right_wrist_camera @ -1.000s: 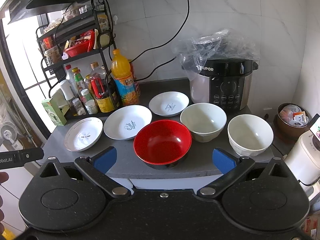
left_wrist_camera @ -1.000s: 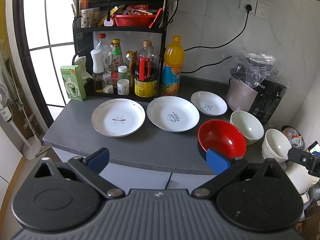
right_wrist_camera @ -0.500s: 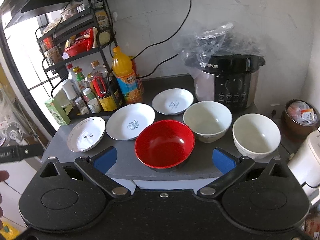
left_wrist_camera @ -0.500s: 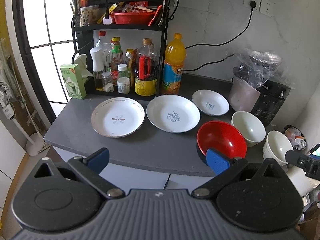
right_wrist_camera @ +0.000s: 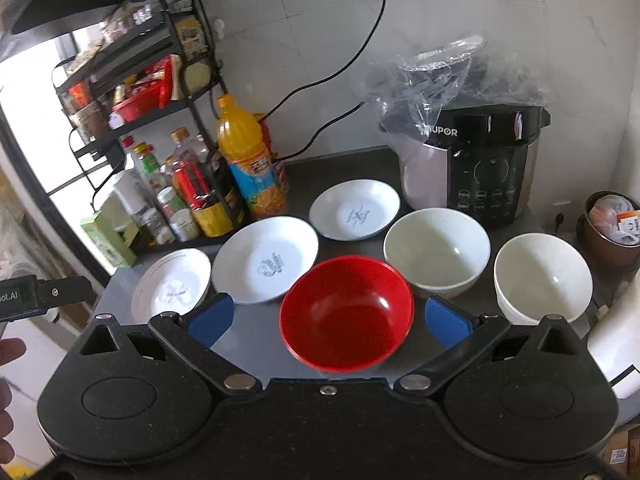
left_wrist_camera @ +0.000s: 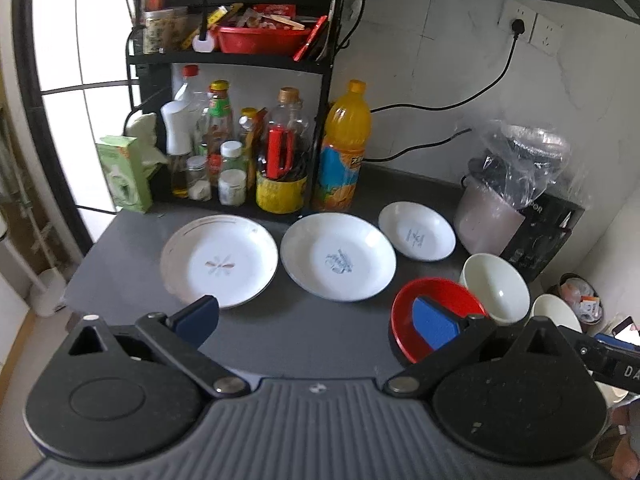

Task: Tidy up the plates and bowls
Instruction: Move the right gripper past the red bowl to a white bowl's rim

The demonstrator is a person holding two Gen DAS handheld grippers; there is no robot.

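Three white plates lie in a row on the dark counter (left_wrist_camera: 304, 332): a gold-rimmed plate (left_wrist_camera: 219, 261) at left, a large plate (left_wrist_camera: 338, 262) in the middle, a small plate (left_wrist_camera: 417, 237) at right. A red bowl (right_wrist_camera: 346, 313) sits in front, with a white bowl (right_wrist_camera: 437, 251) and a second white bowl (right_wrist_camera: 543, 277) to its right. My left gripper (left_wrist_camera: 316, 318) is open above the counter's front edge, empty. My right gripper (right_wrist_camera: 328, 318) is open, its blue pads on either side of the red bowl, not touching it.
A black rack (left_wrist_camera: 236, 64) with bottles and jars stands at the back left, an orange juice bottle (left_wrist_camera: 342, 148) beside it. A pressure cooker (right_wrist_camera: 480, 160) under a plastic bag stands at the back right. A brown pot (right_wrist_camera: 612, 224) holds wrappers at far right.
Both grippers have moved forward and down toward the counter. The right gripper's pads now flank the red bowl. Nothing was taken hold of.
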